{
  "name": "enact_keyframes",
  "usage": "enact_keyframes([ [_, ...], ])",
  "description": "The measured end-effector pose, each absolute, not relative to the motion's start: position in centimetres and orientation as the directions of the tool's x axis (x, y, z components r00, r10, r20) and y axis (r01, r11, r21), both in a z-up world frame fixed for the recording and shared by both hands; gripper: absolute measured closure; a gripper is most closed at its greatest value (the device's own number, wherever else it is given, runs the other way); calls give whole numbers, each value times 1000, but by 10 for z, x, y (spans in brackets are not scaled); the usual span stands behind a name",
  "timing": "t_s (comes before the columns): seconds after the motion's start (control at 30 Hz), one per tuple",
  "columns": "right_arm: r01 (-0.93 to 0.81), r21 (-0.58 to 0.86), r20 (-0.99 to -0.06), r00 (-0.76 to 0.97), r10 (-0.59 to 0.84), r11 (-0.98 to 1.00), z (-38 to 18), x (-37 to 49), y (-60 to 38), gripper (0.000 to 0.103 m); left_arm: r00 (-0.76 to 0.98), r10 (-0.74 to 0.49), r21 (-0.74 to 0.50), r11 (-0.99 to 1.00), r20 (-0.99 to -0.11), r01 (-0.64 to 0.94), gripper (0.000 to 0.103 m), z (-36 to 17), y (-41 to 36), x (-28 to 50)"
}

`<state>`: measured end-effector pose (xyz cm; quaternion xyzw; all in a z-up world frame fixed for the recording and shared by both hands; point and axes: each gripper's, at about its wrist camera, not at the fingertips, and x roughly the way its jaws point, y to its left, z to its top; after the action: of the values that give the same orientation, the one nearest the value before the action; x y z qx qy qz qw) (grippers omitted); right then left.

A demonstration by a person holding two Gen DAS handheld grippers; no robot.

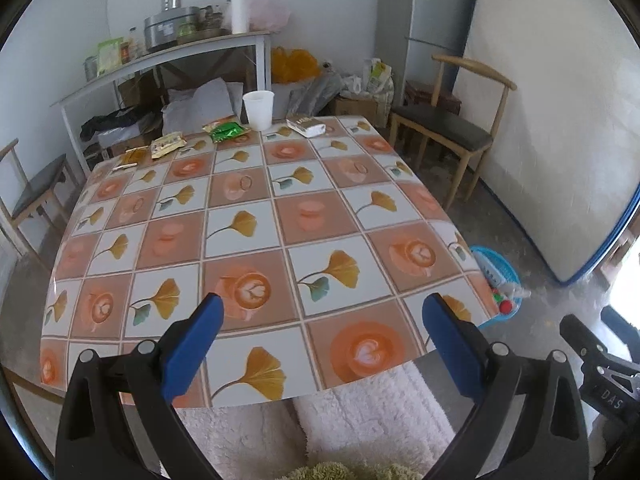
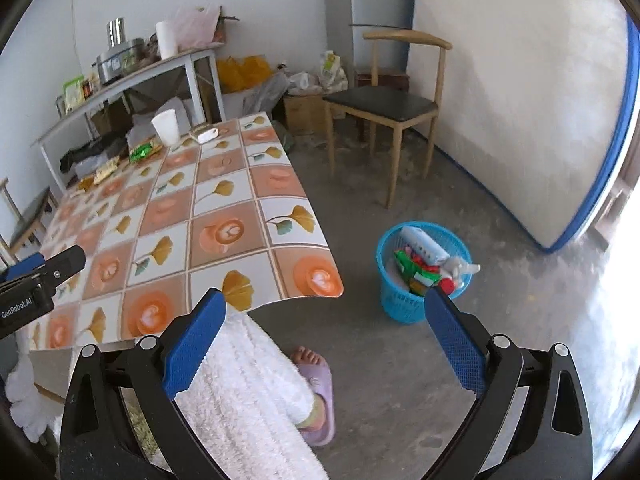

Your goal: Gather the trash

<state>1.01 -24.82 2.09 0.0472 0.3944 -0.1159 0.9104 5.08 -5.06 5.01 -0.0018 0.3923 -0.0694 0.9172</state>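
Trash lies along the table's far edge: a white paper cup (image 1: 258,110), a green wrapper (image 1: 227,132), a yellow snack packet (image 1: 168,145), a small yellow wrapper (image 1: 134,156) and a white-and-brown pack (image 1: 307,125). The cup (image 2: 166,126) and green wrapper (image 2: 144,151) also show in the right wrist view. A blue mesh bin (image 2: 420,268) with wrappers and a bottle inside stands on the floor right of the table; it also shows in the left wrist view (image 1: 498,280). My left gripper (image 1: 322,328) is open over the table's near edge. My right gripper (image 2: 324,320) is open, empty, above the floor beside the bin.
The table (image 1: 248,240) has a patterned cloth. A wooden chair (image 2: 384,108) stands right of it, another chair (image 1: 36,192) at left. A cluttered shelf (image 1: 160,56) and bags line the back wall. A mattress (image 2: 520,100) leans at right. My leg and slipper (image 2: 316,392) are below.
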Motion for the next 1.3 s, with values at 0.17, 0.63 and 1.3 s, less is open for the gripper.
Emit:
enact_keyframes([
  [0.17,232,4,-726,670,-157,973,23,21,-243,8,680,-140,-87,990,-720,112,6,55,-42,52],
  [0.63,275,-28,-759,620,-200,961,-7,32,-249,8,621,-74,14,991,-780,135,6,19,-61,66],
  [1.3,270,-120,-749,607,-266,955,-5,32,-258,8,666,-11,42,997,-746,63,6,25,-62,70],
])
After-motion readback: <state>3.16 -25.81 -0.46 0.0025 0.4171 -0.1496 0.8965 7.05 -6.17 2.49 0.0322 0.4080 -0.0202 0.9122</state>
